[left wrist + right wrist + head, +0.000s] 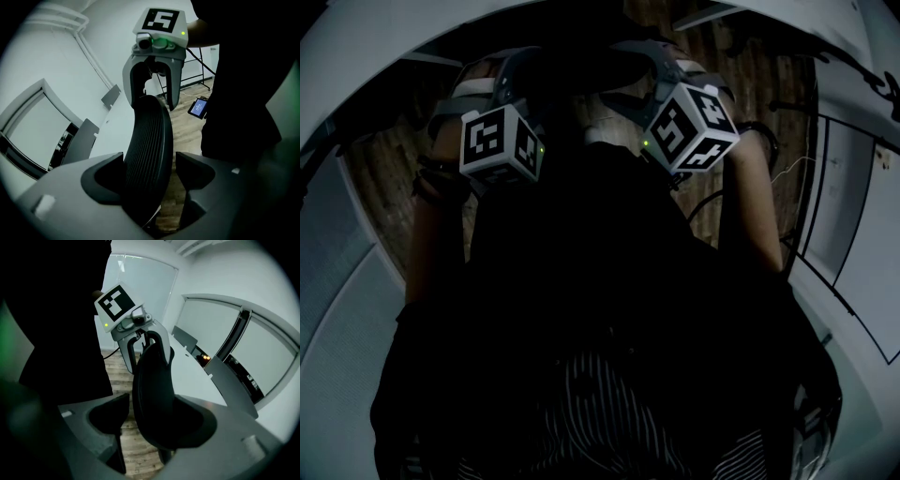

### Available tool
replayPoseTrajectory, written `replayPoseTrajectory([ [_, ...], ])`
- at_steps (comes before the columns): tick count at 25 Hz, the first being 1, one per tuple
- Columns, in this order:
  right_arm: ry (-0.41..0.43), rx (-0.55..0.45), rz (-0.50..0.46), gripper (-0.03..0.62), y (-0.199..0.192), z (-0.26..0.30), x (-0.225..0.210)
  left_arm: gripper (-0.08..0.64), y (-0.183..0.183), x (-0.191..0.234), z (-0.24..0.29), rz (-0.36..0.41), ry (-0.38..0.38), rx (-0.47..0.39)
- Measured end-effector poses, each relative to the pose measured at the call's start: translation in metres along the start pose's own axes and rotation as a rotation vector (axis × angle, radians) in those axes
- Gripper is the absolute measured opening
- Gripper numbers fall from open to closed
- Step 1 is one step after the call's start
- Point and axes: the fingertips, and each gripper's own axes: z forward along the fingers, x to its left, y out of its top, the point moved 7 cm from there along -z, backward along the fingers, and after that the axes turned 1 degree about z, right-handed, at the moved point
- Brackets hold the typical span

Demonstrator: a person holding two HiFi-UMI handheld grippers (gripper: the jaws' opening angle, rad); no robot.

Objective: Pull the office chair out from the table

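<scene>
Though lost in the dark of the head view, shows plainly from both gripper views: office chair [147, 140] upright on the wooden floor [185, 133], backrest near the worktop's [193, 377] edge. Left gripper [150, 164] and right gripper [151, 404] astride the backrest's top, fingers wide, one finger of each against it, a sliver of gap at the other. Fits two stages alike: seat close to the worktop with the haul ahead, or drawn clear with only the letting go left. Cannot settle which.
</scene>
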Motion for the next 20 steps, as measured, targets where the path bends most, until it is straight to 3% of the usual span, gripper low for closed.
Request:
replayPoseTrajectory([
  [5,0.014,0.071,-0.045,0.311,-0.002,0.019,0.002,0.367,-0.003,0.004,0.009,0.015,-0.002,-0.005],
  [10,-0.054,0.186,-0.196,0.33,-0.007,0.046,-0.001,0.407,-0.003,0.009,0.02,0.055,-0.005,0.008],
  [12,-0.069,0.243,-0.263,0.33,-0.015,0.056,-0.002,0.41,-0.003,0.008,0.023,0.095,0.002,0.029],
  [14,-0.073,0.306,-0.329,0.33,-0.016,0.065,-0.004,0.391,-0.01,0.001,0.031,0.185,0.012,0.1],
  [16,-0.061,0.31,-0.354,0.325,-0.015,0.071,-0.003,0.381,-0.018,-0.007,0.037,0.271,0.021,0.163],
  [20,-0.034,0.265,-0.352,0.319,-0.019,0.065,-0.001,0.38,-0.013,-0.012,0.038,0.29,0.015,0.175],
])
